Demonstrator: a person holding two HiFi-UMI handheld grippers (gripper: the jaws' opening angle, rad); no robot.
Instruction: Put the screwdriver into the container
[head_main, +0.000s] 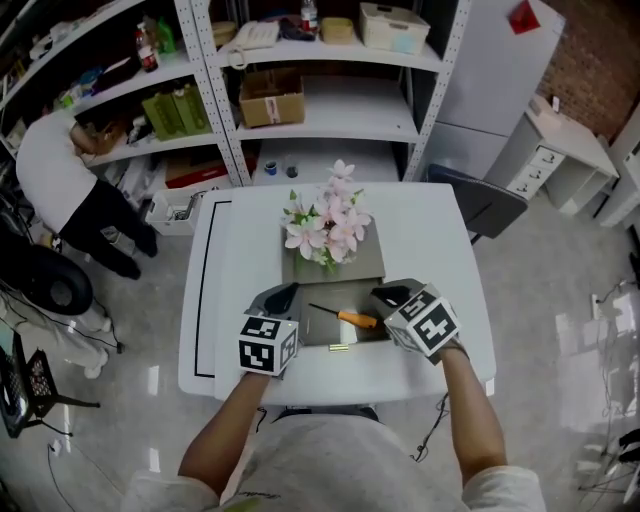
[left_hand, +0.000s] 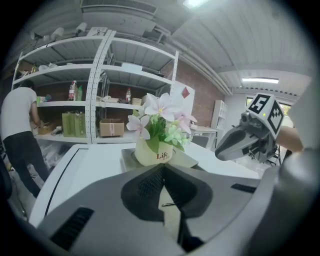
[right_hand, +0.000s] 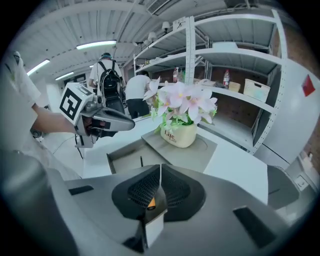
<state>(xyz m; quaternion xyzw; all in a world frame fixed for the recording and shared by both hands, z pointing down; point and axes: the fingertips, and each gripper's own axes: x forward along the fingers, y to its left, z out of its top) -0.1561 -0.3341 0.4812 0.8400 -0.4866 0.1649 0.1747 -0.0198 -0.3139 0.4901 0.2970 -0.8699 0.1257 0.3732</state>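
The screwdriver (head_main: 346, 317), orange handle and thin black shaft, lies flat in the open well of a grey container (head_main: 322, 333) on the white table. My right gripper (head_main: 384, 294) hovers just right of the handle with its jaws shut. In the right gripper view (right_hand: 160, 172) a bit of orange shows through the slit under the closed tips, and the black shaft (right_hand: 141, 161) rests on the container floor (right_hand: 125, 152). My left gripper (head_main: 286, 292) sits at the container's left edge, shut and holding nothing (left_hand: 163, 172).
A pot of pink flowers (head_main: 327, 232) stands on the container's far half. A small pale object (head_main: 340, 347) lies at its near rim. Metal shelves (head_main: 300, 60) rise behind the table. A person (head_main: 60, 180) bends at the left, and a grey chair (head_main: 485, 205) stands at the right.
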